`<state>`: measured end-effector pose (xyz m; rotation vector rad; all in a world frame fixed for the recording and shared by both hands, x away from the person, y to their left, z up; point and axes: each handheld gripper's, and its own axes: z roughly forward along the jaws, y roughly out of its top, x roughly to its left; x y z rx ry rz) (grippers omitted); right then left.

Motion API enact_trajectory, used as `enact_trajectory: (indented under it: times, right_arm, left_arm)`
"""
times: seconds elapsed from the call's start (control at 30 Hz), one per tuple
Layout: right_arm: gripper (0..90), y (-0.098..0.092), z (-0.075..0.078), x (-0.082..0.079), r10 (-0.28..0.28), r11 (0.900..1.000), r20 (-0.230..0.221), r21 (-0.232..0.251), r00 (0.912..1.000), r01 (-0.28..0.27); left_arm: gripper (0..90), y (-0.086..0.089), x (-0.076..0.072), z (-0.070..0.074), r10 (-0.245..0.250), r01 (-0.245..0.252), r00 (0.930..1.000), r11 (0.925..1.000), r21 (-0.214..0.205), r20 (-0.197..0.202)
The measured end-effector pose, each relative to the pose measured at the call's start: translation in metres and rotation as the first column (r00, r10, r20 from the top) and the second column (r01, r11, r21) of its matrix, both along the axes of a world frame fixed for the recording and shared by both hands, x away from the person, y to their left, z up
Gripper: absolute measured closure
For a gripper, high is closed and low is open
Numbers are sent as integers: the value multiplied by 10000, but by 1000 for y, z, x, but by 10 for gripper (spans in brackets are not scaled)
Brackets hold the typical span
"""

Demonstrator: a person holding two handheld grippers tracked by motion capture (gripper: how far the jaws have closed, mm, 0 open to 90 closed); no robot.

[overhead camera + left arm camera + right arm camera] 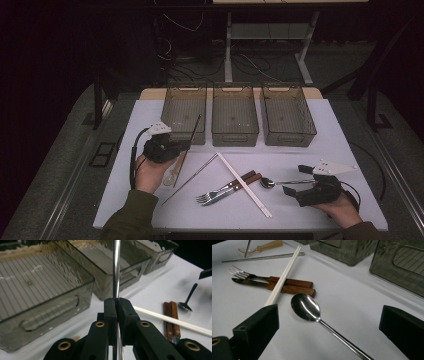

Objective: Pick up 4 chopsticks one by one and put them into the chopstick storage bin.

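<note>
My left gripper (185,145) is shut on a thin metal chopstick (196,126), held off the table and slanting up over the front of the left bin (183,95). In the left gripper view the chopstick (116,272) runs straight up from between the closed jaws (117,307). My right gripper (296,180) rests open at the right front of the table, and the handle of a metal spoon (268,183) points towards it. In the right gripper view the spoon (305,307) lies on the table between the wide-apart jaws (329,315), which do not touch it.
Three smoky plastic bins stand in a row at the back, with the middle bin (235,107) and right bin (287,107) beside the left one. On the white table (310,155) lie a second metal chopstick (192,176), white chopsticks (245,185), a wooden-handled fork and knife (227,190) and a pale spoon (171,176).
</note>
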<state>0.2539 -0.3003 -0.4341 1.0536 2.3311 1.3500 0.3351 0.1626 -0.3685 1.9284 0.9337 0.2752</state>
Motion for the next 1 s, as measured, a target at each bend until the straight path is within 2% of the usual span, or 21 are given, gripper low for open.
enact_trajectory:
  times: [0.23, 0.5, 0.9, 0.93, 0.97, 1.0]
  right_arm:
    - [28, 0, 0, 0, -7, 10000, 3, 1, 10000, 7]
    - [28, 0, 0, 0, -20, 10000, -28, 29, 10000, 21]
    - [28, -1, -1, 1, -40, 10000, -60, 66, 10000, 40]
    - [28, -1, -1, 1, -29, 10000, -52, 64, 10000, 29]
    - [28, -2, -1, 1, -34, 10000, -51, 72, 10000, 34]
    - [28, -2, -1, 1, -39, 10000, -49, 79, 10000, 40]
  left_arm:
    - [852, 2, 4, 13, 91, -85, 9996, 9997, -218, 278]
    - [852, 0, 22, 30, 155, -143, 9985, 9996, -230, 527]
    - [852, 3, 84, 75, 419, -410, 9966, 9991, -128, 708]
    - [852, 3, 84, 75, 419, -410, 9966, 9991, -128, 708]
    - [852, 5, 96, 84, 514, -503, 9960, 9986, -169, 737]
    - [852, 6, 102, 88, 559, -548, 9954, 9984, -151, 783]
